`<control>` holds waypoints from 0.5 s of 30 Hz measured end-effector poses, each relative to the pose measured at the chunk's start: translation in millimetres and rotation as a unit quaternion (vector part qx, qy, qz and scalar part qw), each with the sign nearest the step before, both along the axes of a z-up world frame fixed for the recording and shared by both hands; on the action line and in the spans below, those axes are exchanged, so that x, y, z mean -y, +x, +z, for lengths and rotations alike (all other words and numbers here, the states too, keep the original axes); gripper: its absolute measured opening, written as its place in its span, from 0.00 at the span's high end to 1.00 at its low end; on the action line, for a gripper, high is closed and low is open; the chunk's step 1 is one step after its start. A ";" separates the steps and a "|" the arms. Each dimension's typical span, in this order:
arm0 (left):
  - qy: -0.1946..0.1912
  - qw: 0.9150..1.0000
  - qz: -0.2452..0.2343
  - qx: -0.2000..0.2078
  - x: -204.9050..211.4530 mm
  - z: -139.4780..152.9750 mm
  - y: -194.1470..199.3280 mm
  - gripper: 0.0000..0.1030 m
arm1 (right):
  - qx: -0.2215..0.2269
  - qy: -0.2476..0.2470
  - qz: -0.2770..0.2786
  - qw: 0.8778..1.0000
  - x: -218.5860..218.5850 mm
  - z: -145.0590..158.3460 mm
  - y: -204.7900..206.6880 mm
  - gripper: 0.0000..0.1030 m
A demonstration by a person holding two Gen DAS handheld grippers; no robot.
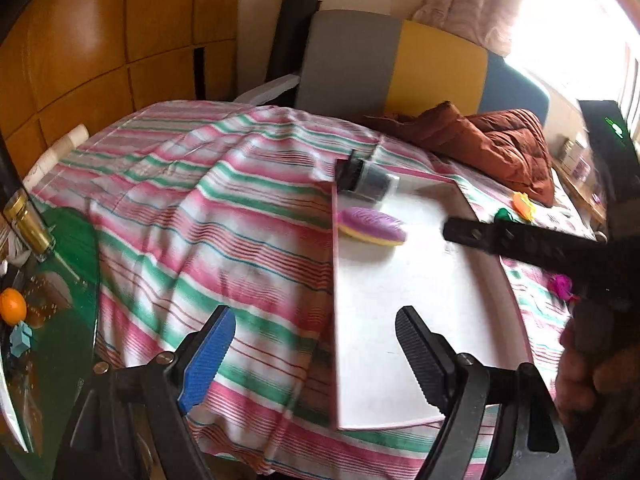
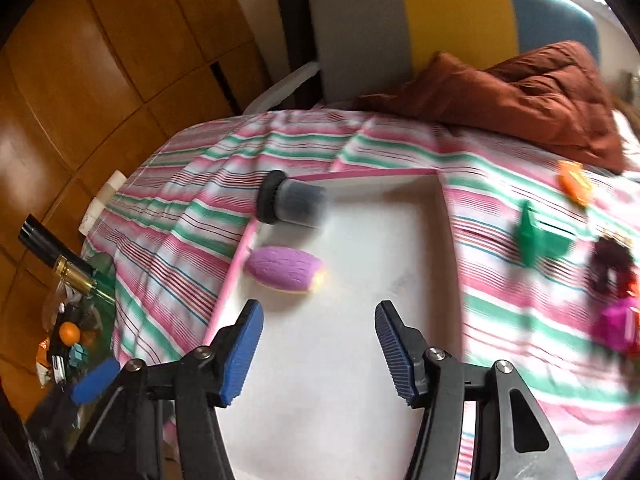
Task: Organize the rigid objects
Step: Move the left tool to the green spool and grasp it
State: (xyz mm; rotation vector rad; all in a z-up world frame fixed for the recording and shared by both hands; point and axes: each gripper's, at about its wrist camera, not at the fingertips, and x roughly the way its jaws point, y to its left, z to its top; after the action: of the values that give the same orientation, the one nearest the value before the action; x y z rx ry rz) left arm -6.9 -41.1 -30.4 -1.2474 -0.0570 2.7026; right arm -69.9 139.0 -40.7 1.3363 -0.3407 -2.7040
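Note:
A white tray with a pink rim (image 1: 334, 264) (image 2: 232, 276) lies on a striped bedspread. In its far left corner a dark jar with a black lid (image 1: 370, 182) (image 2: 294, 202) lies on its side. A purple and yellow oval toy (image 1: 372, 226) (image 2: 284, 270) rests just in front of the jar. My left gripper (image 1: 316, 320) is open and empty over the tray's left edge. My right gripper (image 2: 319, 312) is open and empty above the tray's white floor. Right of the tray lie an orange toy (image 2: 576, 182), a green toy (image 2: 540, 238), a dark toy (image 2: 610, 266) and a magenta toy (image 2: 614, 326).
A rust-brown quilt (image 2: 528, 92) is bunched at the far right of the bed. A grey, yellow and blue headboard (image 1: 400, 64) stands behind it. At the left a green-topped side table (image 1: 64, 288) holds a gold-capped bottle (image 1: 28, 222) and an orange (image 1: 14, 306). Wooden cabinets (image 1: 100, 40) fill the far left.

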 end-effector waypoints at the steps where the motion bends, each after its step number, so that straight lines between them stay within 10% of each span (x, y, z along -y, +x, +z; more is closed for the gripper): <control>1: -0.001 1.000 -0.004 -0.002 -2.1 1.7 1.6 0.18 | -0.002 0.004 -0.004 1.000 -5.0 0.6 6.8 0.42; 15: -0.023 0.998 -0.057 -0.020 -44.6 12.4 16.6 0.18 | -0.038 0.052 -0.103 0.993 -95.2 13.4 90.3 0.42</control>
State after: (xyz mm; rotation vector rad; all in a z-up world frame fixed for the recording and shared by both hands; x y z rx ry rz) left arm 9.7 3.5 -18.1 -1.1705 0.0783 2.6443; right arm 20.4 234.2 -27.3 1.2860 -0.3532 -2.9721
